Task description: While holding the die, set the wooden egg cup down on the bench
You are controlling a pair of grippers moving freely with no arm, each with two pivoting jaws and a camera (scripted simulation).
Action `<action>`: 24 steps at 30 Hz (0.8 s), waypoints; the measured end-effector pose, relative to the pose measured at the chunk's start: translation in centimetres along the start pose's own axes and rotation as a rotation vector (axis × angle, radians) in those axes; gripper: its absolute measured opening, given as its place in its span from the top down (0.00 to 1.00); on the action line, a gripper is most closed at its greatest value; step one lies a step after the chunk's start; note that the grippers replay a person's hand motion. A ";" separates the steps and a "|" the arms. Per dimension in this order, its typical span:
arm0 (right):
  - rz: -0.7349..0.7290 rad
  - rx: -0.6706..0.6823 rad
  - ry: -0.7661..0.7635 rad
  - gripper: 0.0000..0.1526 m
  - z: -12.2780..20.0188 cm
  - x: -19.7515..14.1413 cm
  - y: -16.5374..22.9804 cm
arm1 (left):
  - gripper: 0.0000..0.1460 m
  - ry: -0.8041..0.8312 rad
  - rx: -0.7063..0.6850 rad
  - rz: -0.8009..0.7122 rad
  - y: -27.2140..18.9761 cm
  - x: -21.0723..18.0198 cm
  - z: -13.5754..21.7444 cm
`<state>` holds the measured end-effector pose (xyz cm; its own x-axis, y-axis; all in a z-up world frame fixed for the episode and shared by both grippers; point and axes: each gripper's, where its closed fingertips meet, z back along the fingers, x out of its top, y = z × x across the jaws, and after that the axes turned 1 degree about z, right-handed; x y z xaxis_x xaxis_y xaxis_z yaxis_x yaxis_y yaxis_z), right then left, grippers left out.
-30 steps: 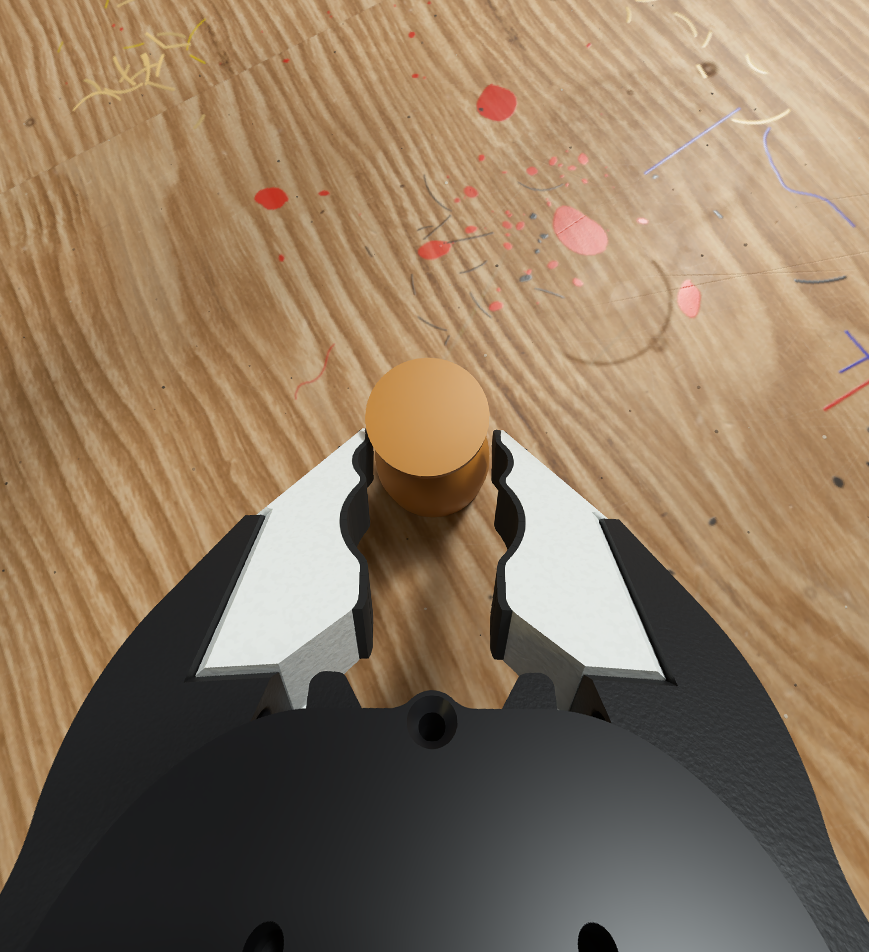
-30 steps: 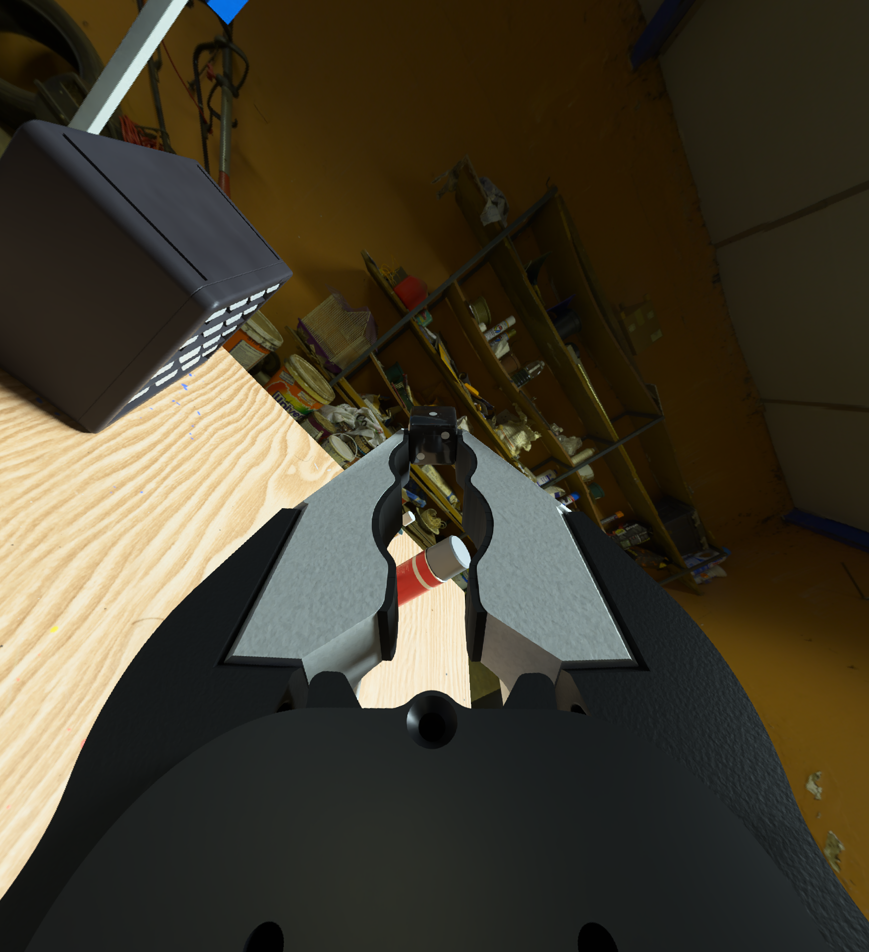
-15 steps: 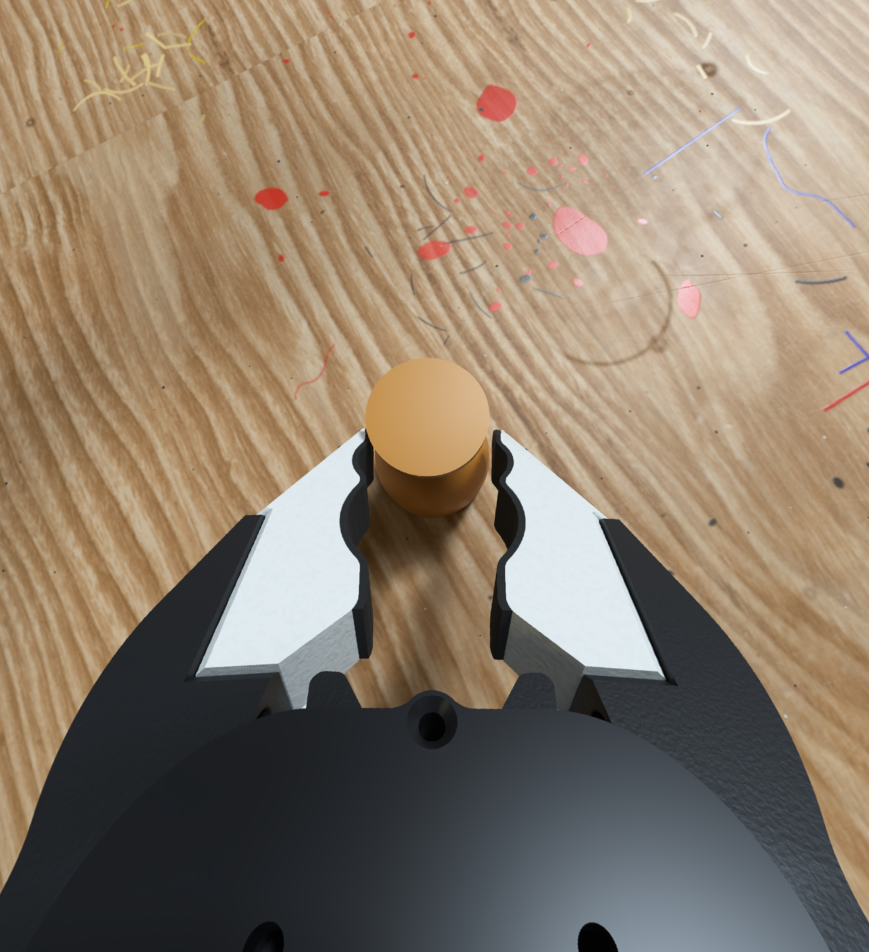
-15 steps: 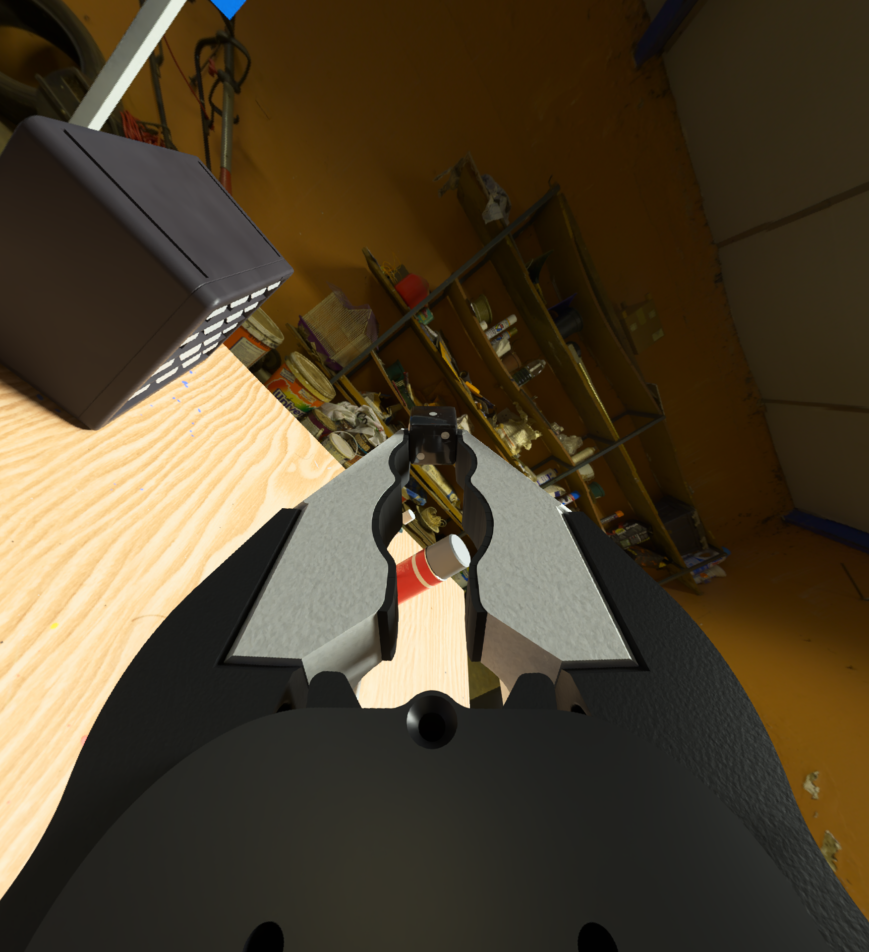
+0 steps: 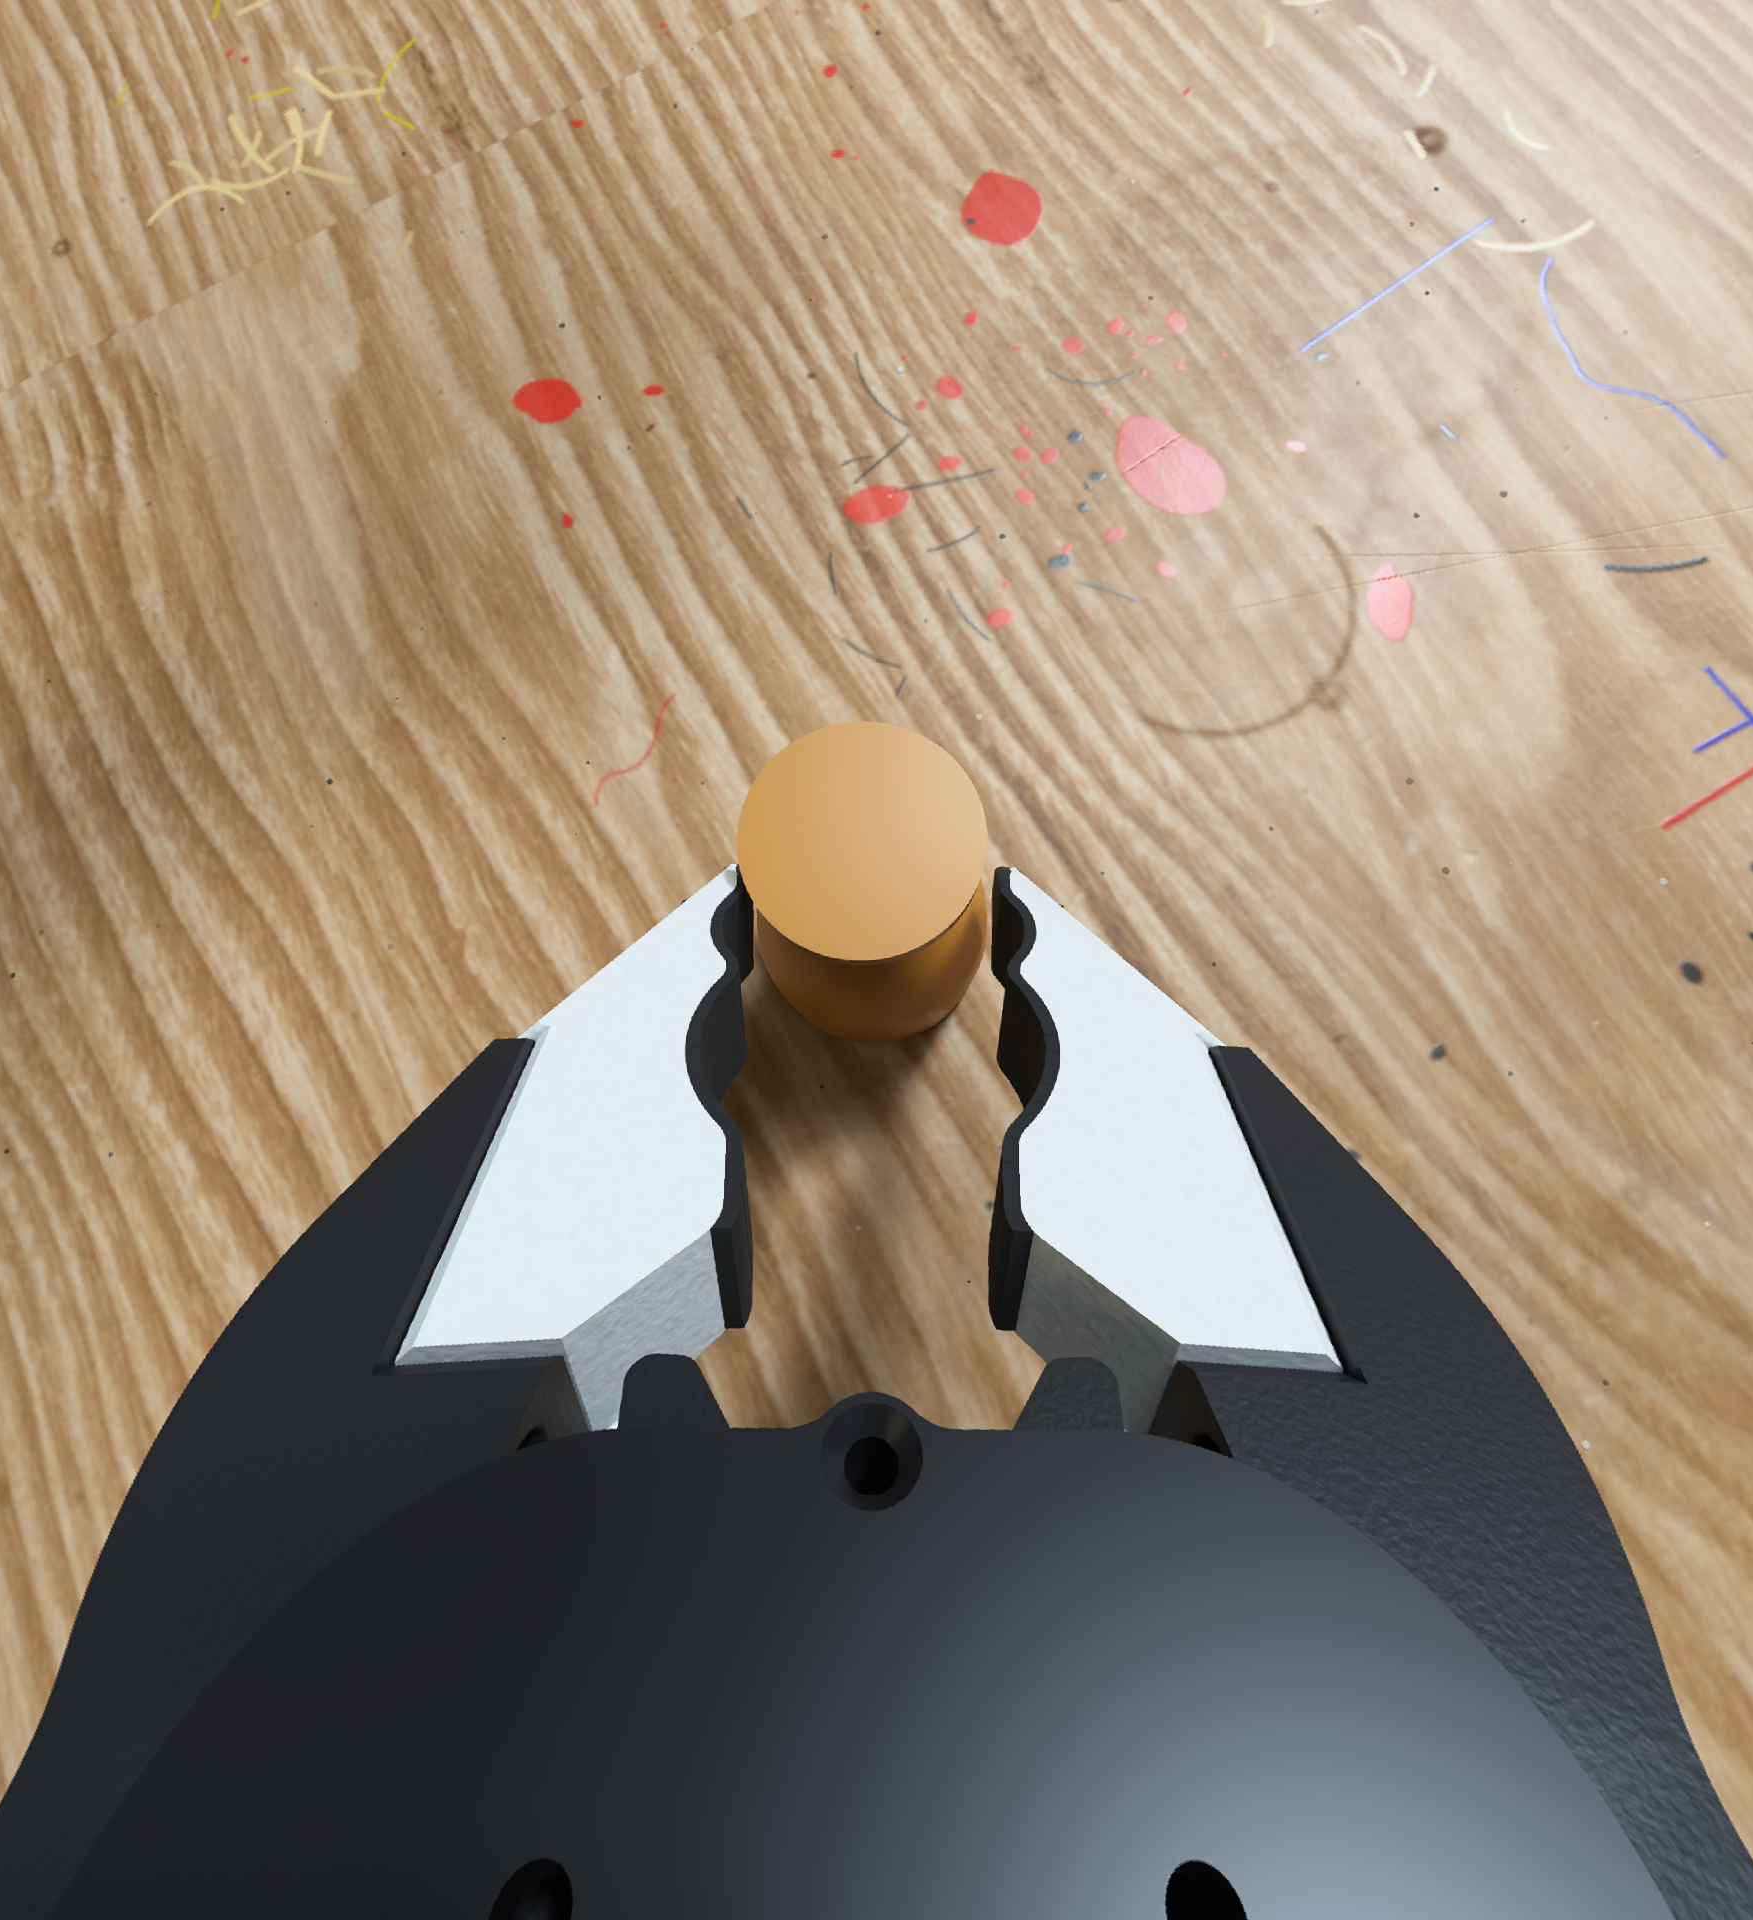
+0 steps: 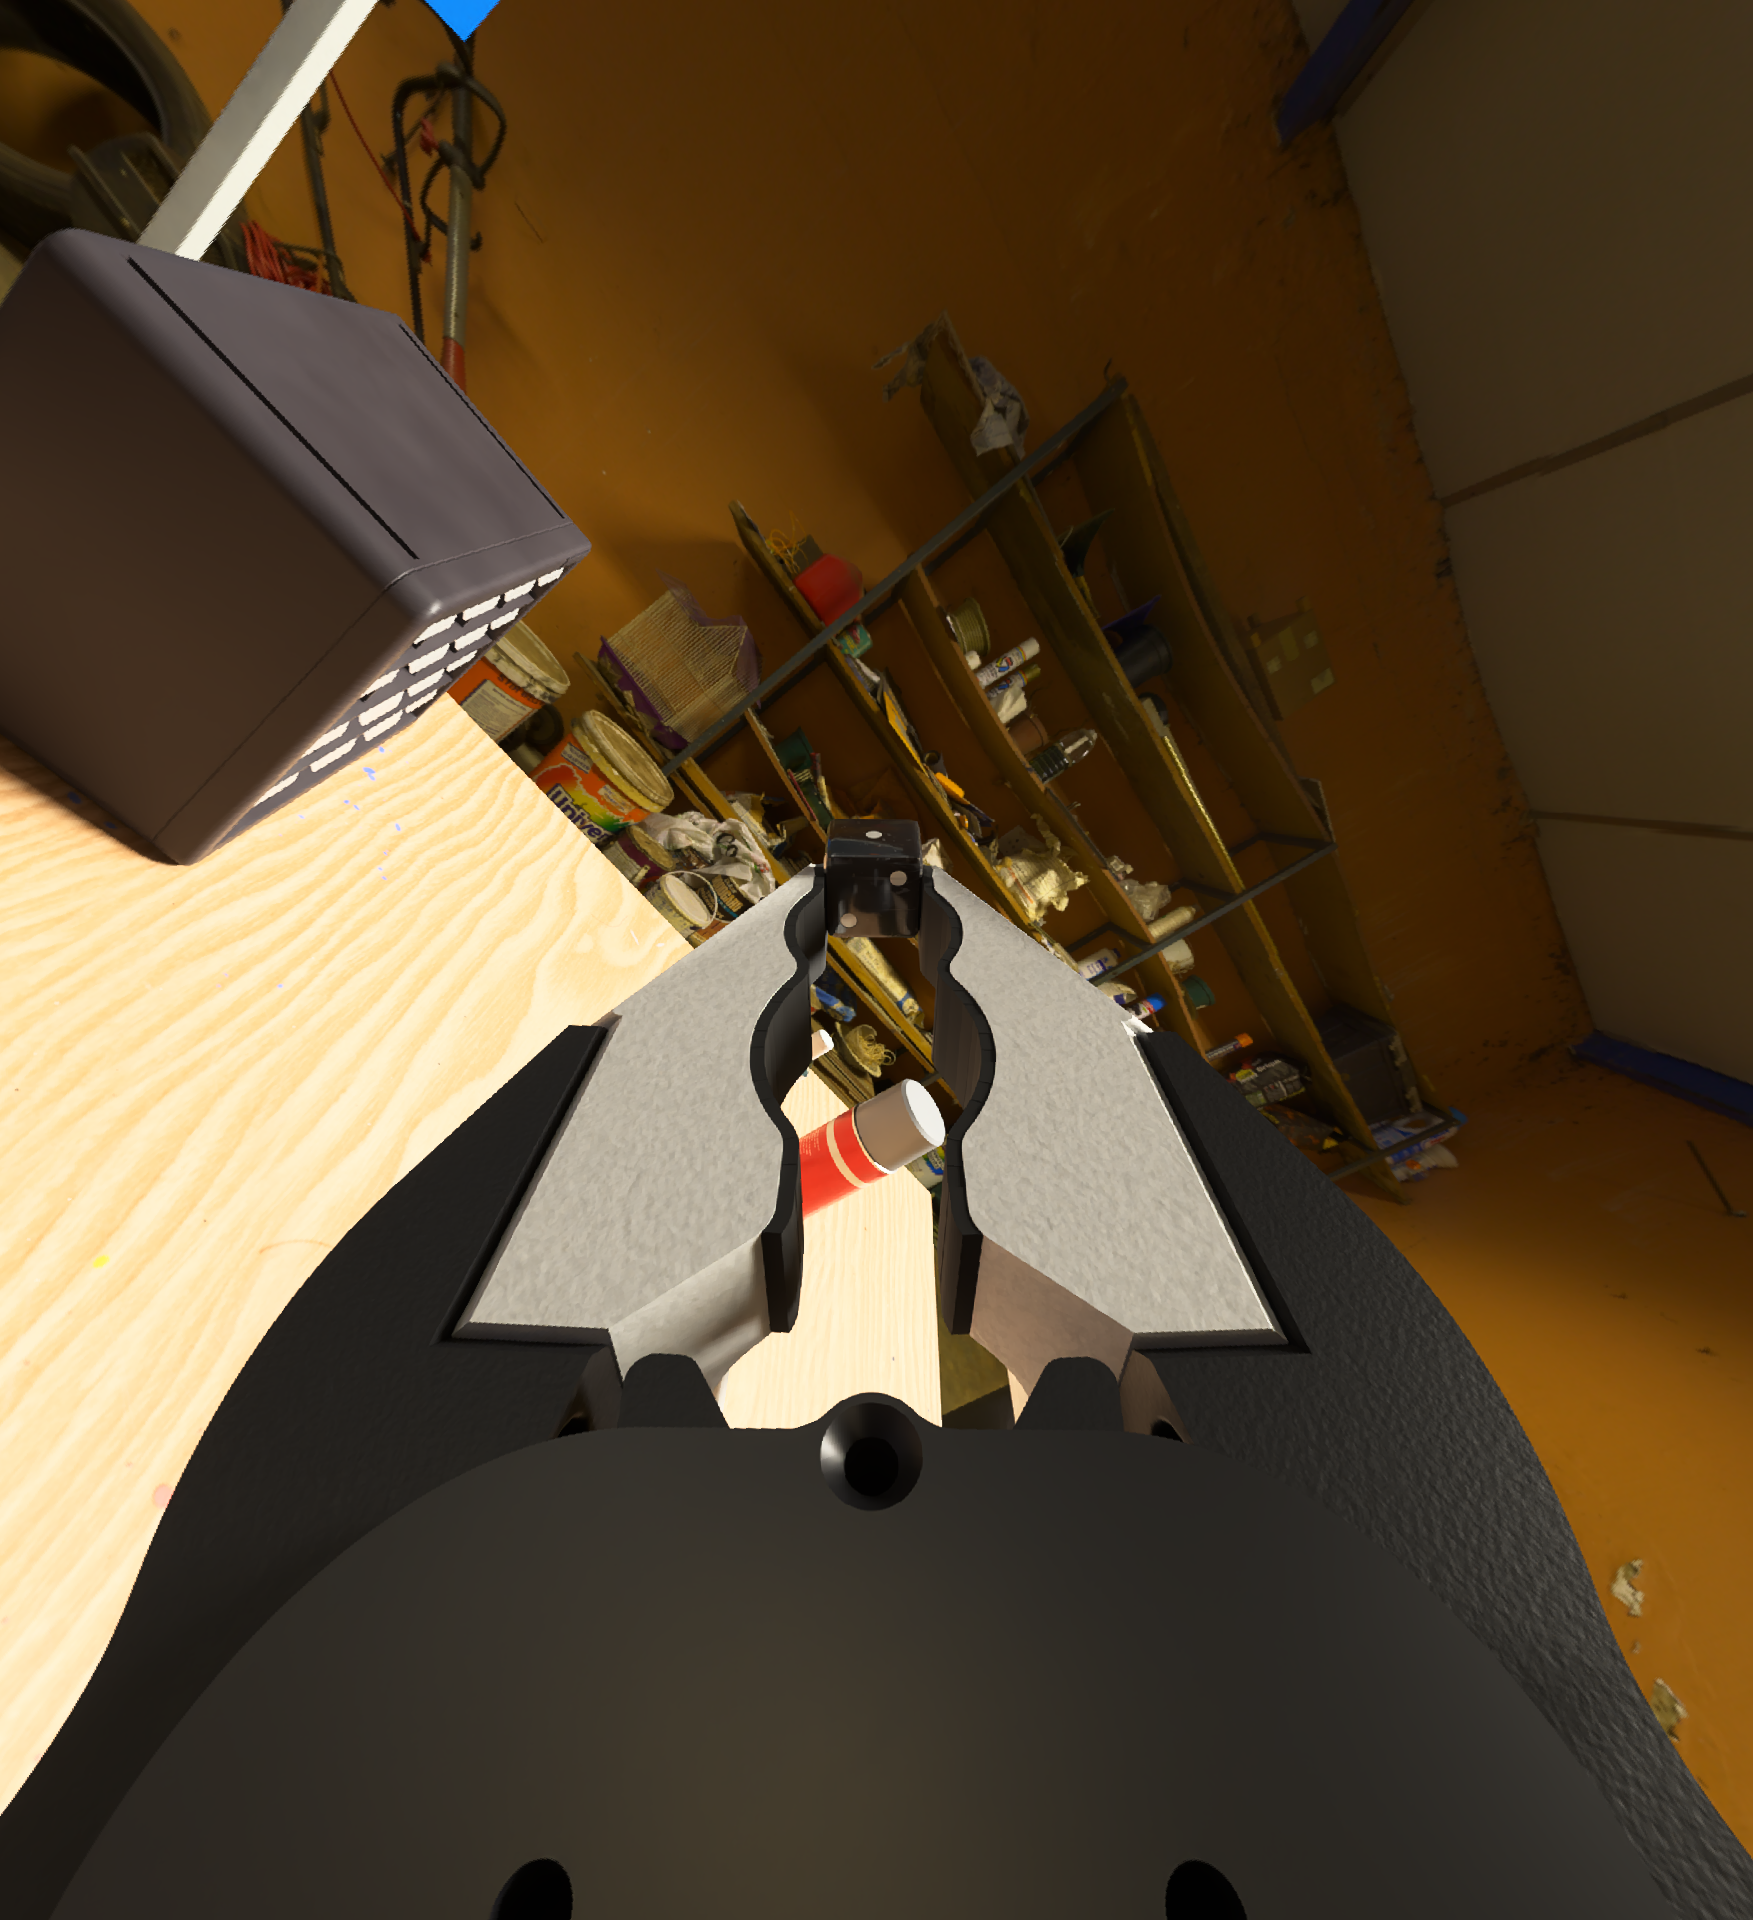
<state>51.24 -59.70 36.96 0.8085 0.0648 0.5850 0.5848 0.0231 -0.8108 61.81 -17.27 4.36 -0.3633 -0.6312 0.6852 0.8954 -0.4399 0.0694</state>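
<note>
The wooden egg cup (image 5: 861,883) is orange-brown with a flat round face turned up. It stands between the fingertips of my left gripper (image 5: 867,894), with its shadow directly beneath it on the wooden bench (image 5: 332,727). The jaws are closed closely on its sides. My right gripper (image 6: 872,894) is shut on the small black die (image 6: 874,868) with white pips, held at its fingertips in the air beyond the bench edge (image 6: 581,821).
A dark grey box (image 6: 207,540) with a slotted side stands on the bench at the left of the right wrist view. A red and white tube (image 6: 856,1143) lies near the bench edge below the right fingers. Cluttered shelves (image 6: 1007,727) stand beyond.
</note>
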 end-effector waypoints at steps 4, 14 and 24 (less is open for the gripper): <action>0.002 0.001 -0.001 0.89 0.0 0.0 0.0 | 0.69 0.000 0.000 0.000 0.0 0.0 0.0; 0.007 0.006 -0.003 0.89 0.0 0.0 0.0 | 0.69 -0.001 -0.001 0.000 0.0 0.0 0.0; 0.011 0.007 -0.003 0.89 0.0 0.0 0.0 | 0.68 -0.002 -0.001 0.001 0.0 0.0 0.0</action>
<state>51.24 -59.71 36.97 0.8145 0.0677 0.5761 0.5756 0.0298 -0.8172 61.82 -17.27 4.35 -0.3618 -0.6308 0.6864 0.8955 -0.4398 0.0678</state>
